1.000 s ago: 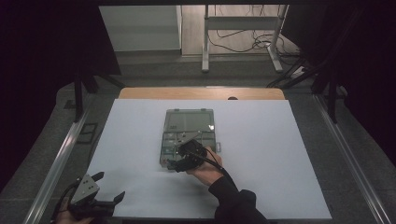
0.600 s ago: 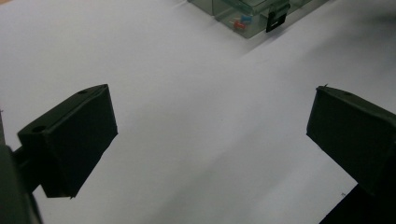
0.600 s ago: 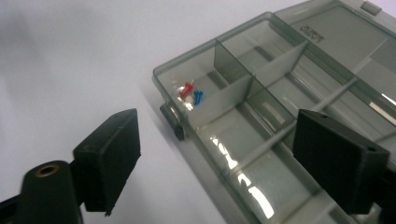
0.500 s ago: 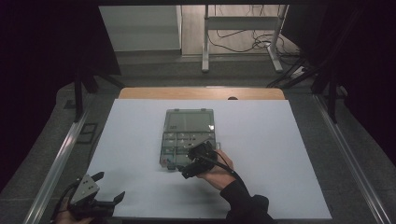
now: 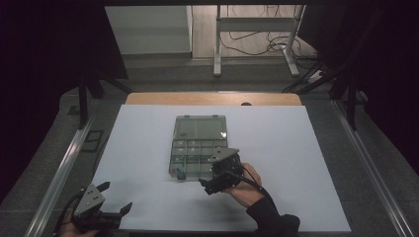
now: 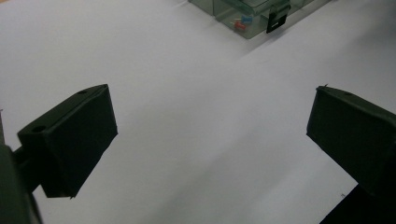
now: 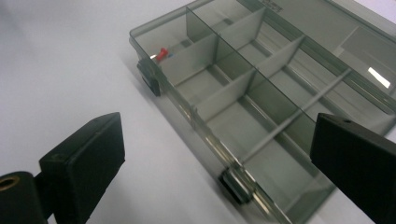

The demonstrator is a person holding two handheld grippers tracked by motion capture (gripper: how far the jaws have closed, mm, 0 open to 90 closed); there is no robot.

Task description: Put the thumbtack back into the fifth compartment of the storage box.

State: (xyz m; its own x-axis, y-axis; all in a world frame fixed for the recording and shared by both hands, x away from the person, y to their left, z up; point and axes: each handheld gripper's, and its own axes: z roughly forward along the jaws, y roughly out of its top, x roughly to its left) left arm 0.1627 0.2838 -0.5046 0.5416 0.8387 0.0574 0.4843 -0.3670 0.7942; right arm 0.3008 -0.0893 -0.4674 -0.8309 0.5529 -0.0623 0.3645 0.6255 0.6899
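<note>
While the high view gives the whole layout, it's too far off to show much of what's in the organizer box. It sits open in the middle of the white sheet, lid folded back away from the person. The right gripper hangs just off the box's near right corner, and its jaws have just been opening; they're spread wide now with nothing pinched between them. The right gripper view gets you the good stuff: grey dividers, two dark latches on the front wall, and a small red piece in the end compartment. From the left gripper view you catch that same corner with red and blue bits. The left gripper is parked at the near left corner of the sheet, jaws wide apart over bare paper.
</note>
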